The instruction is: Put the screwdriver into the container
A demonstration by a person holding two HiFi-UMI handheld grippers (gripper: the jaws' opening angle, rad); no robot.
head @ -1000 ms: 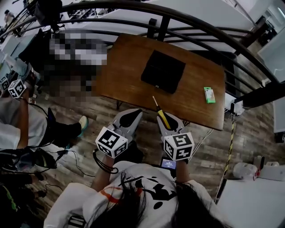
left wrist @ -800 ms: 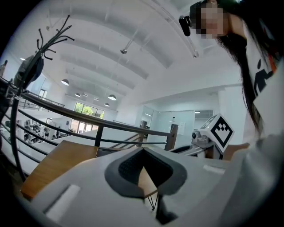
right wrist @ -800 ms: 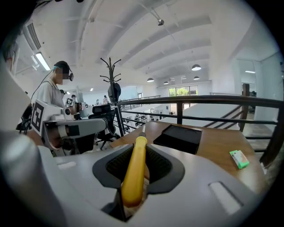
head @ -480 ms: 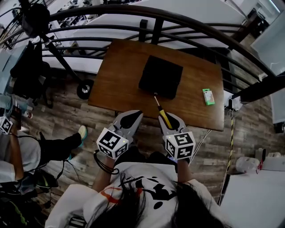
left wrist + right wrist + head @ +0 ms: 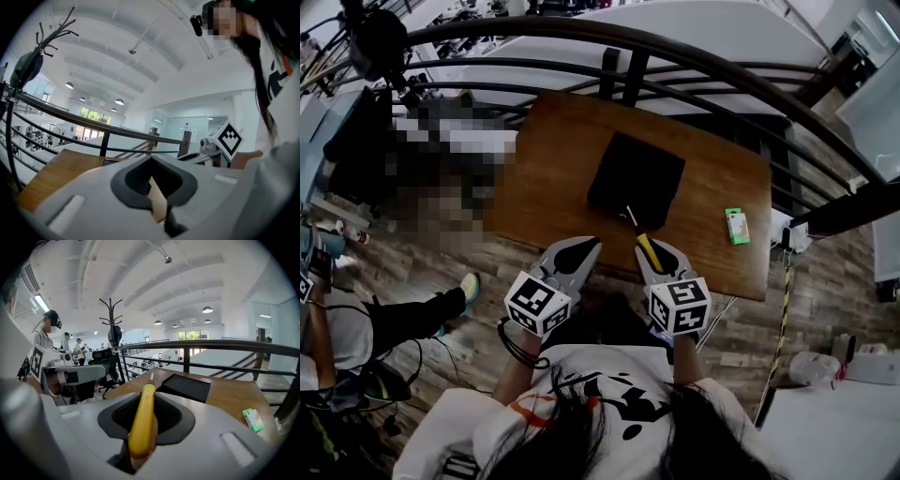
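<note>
Yellow-handled screwdriver, clamped in my right gripper, has advanced: its tip now reaches the near edge of the black square container. My left gripper has its jaws together.

No words or numbers can be read. The cubes on the left hand-held gripper and right hand-held gripper bear only black-and-white square patterns. Print on the green packet on the worktop is too small.

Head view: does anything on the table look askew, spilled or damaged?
Nothing stands out. The black container lies flat on the table, a green packet sits apart near its right edge, and the right tool grips the screwdriver.
</note>
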